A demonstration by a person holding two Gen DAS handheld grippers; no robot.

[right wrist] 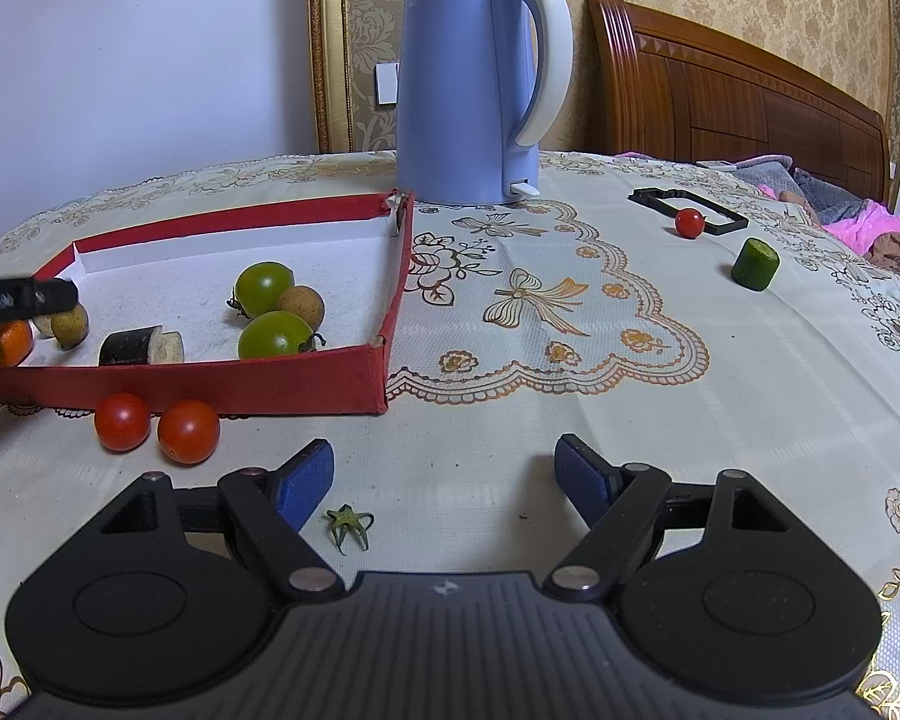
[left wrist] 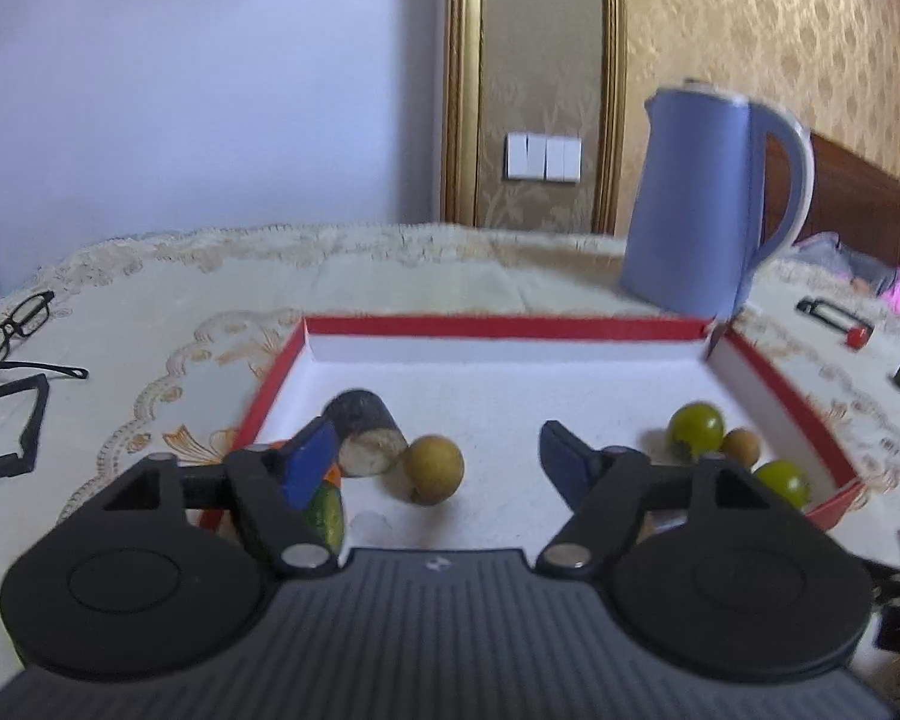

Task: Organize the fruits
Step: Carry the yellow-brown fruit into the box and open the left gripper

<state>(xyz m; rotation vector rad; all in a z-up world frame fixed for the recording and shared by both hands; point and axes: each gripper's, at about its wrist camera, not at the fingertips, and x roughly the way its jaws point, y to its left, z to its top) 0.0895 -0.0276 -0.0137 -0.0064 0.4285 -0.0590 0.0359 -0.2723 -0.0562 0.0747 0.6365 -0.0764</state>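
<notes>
Here, left gripper [left wrist: 438,459] jaws wide over the red tray [left wrist: 510,327], right gripper [right wrist: 444,480] jaws wide, both empty.

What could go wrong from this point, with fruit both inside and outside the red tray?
1. The two red tomatoes lie loose on the cloth against the red tray wall; a nudge may roll them away.
2. The left gripper is open low inside the tray, with a round brown fruit between its fingers; moving could knock it.
3. The cucumber piece stands far right, near the blue kettle side; reaching may be awkward.

Blue kettle [right wrist: 471,90], glasses [left wrist: 12,330], tablecloth [right wrist: 570,360]
</notes>
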